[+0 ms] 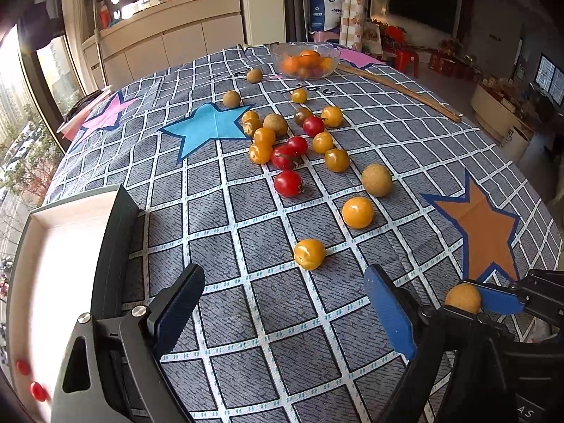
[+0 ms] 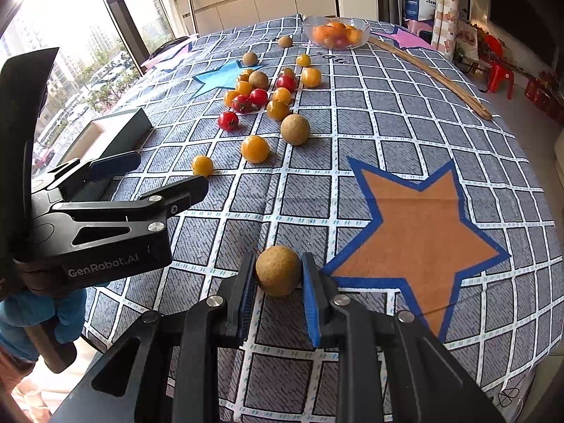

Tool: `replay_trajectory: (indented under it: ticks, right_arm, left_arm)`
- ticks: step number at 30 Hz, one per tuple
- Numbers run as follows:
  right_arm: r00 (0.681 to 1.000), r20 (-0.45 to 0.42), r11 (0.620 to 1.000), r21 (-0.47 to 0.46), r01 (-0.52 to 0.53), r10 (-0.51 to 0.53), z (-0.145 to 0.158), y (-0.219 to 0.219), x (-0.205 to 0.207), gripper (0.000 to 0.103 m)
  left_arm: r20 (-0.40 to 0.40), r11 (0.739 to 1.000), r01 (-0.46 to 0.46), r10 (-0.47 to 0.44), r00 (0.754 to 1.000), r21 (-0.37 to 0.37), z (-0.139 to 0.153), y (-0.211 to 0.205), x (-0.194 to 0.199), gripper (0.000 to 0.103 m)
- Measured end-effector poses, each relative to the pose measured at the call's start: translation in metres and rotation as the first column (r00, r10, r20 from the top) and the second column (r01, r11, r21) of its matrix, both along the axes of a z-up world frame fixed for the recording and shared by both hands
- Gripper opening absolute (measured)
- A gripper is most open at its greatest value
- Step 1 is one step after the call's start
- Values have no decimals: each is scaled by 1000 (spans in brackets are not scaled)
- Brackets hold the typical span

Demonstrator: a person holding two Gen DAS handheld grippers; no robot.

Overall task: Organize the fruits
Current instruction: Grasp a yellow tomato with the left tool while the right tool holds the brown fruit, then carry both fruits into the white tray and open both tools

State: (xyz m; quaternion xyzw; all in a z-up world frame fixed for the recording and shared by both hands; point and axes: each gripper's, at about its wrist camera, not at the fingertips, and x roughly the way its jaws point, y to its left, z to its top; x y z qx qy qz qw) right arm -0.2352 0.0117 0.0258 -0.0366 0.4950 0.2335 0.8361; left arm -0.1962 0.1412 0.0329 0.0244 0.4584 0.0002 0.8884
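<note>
Red and yellow cherry tomatoes and brown round fruits lie scattered on the checked tablecloth (image 1: 246, 317). My left gripper (image 1: 283, 280) is open over bare cloth, with nothing between its fingers. A yellow tomato (image 1: 309, 253) sits just beyond its tips. My right gripper (image 2: 277, 261) is shut on a brown round fruit (image 2: 278, 269), low over the cloth beside the orange star. In the left wrist view that fruit (image 1: 463, 298) shows at the lower right. A white box with dark sides (image 1: 70, 218) stands left of the left gripper, with two red tomatoes (image 1: 37, 391) inside.
A glass bowl (image 1: 282, 51) of orange fruit stands at the table's far end, with a long wooden stick (image 1: 398, 88) to its right. The main cluster of fruit (image 1: 289, 141) lies mid-table. The table edge curves close on the right. A gloved hand (image 2: 67, 317) holds the left gripper.
</note>
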Motion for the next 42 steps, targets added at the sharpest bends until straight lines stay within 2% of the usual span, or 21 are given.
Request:
replay_trajectory:
  ticks: [4, 6, 7, 9, 10, 11, 12, 13, 14, 19, 26, 34, 42]
  right_arm:
    - [1000, 0, 1000, 8, 11, -11, 2, -4, 0, 28]
    - [1000, 1, 1000, 10, 15, -15, 3, -5, 0, 28]
    - [1000, 1, 1000, 11, 16, -16, 4, -5, 0, 28]
    - [1000, 2, 1000, 13, 19, -19, 5, -6, 0, 28]
    - [1000, 2, 1000, 13, 20, -20, 5, -6, 0, 28]
    - [1000, 3, 1000, 14, 21, -21, 6, -6, 0, 28]
    - [1000, 2, 1000, 15, 22, -22, 6, -7, 0, 28]
    - [1000, 0, 1000, 17, 24, -24, 6, -6, 0, 28]
    - [1000, -2, 1000, 20, 25, -24, 7, -6, 0, 28]
    - [1000, -1, 999, 29, 27, -27, 11, -6, -3, 28]
    - [1000, 7, 1000, 28, 12, -12, 18, 2, -7, 28]
    - [1000, 20, 999, 24, -24, 24, 31, 19, -15, 28]
    - [995, 30, 995, 14, -94, 94, 44, 56, -25, 28]
  left_arm:
    - [-17, 1000, 2, -1, 1000, 28, -4, -7, 13, 92]
    - [-29, 999, 11, -10, 1000, 35, -7, -10, 18, 84]
    - [-43, 999, 15, -13, 999, 38, -9, -11, 21, 74]
    - [-52, 1000, 11, -9, 999, 27, -10, -11, 23, 70]
    - [-56, 1000, 10, -9, 998, 20, -11, -11, 23, 65]
    - [-55, 1000, 14, -14, 998, 5, -10, -11, 23, 51]
    - [-56, 1000, 21, -22, 998, -6, -10, -11, 23, 43]
    - [-58, 999, 31, -32, 998, -11, -9, -12, 23, 28]
    - [-62, 999, 43, -43, 997, -11, -9, -13, 22, 21]
    - [-60, 997, 61, -63, 996, -40, -4, -12, 10, 22]
    - [-24, 997, 45, -46, 999, -58, 19, 4, -18, 21]
    - [12, 998, -16, 17, 1000, -60, 38, 35, -53, 21]
    - [51, 992, -111, 114, 992, -68, 52, 81, -92, 21]
